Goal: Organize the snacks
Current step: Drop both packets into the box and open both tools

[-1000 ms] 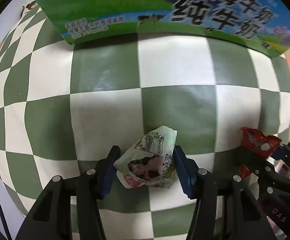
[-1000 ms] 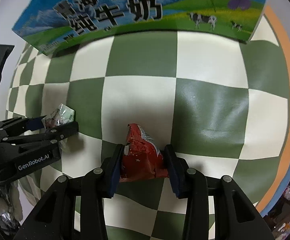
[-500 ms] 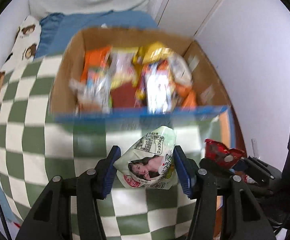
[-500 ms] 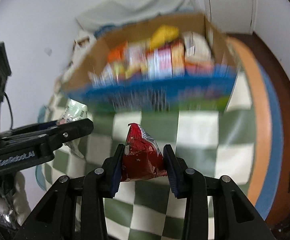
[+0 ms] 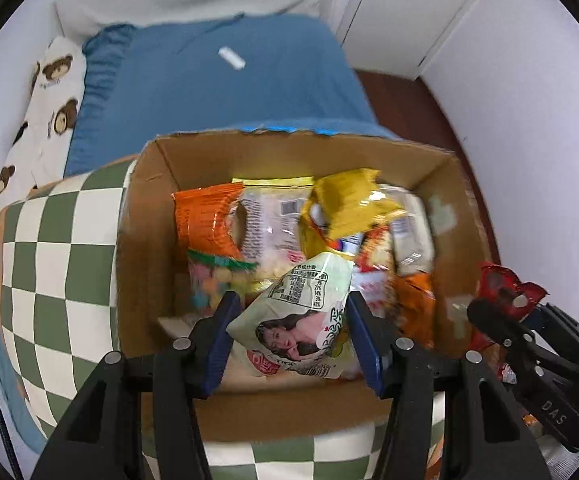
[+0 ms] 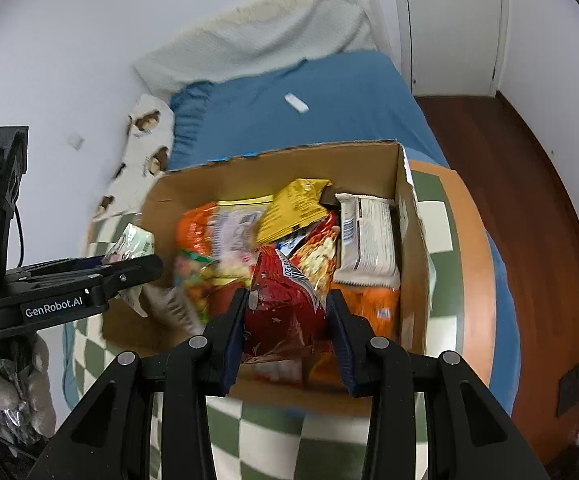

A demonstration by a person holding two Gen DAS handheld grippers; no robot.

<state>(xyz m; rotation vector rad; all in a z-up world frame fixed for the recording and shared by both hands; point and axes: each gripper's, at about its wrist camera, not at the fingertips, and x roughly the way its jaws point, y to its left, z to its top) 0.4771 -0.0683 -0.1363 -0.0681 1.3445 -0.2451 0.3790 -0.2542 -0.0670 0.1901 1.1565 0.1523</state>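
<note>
Left gripper point(image 5: 295, 330) pinches pale green snack packet point(image 5: 303, 320); right gripper point(image 6: 287, 326) pinches red snack packet point(image 6: 283, 308). Both held over cardboard box point(image 6: 411, 248), at 12 o'clock, filled with orange bag point(image 5: 205, 224), yellow bag point(image 5: 345, 204), white packet point(image 6: 365, 236).

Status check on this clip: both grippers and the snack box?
Left gripper shut on pale green packet. Right gripper shut on red packet. Both over open cardboard box. Nothing blocking.

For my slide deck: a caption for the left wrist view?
Left claw grips a pale green snack packet above a snack-filled cardboard box.
</note>
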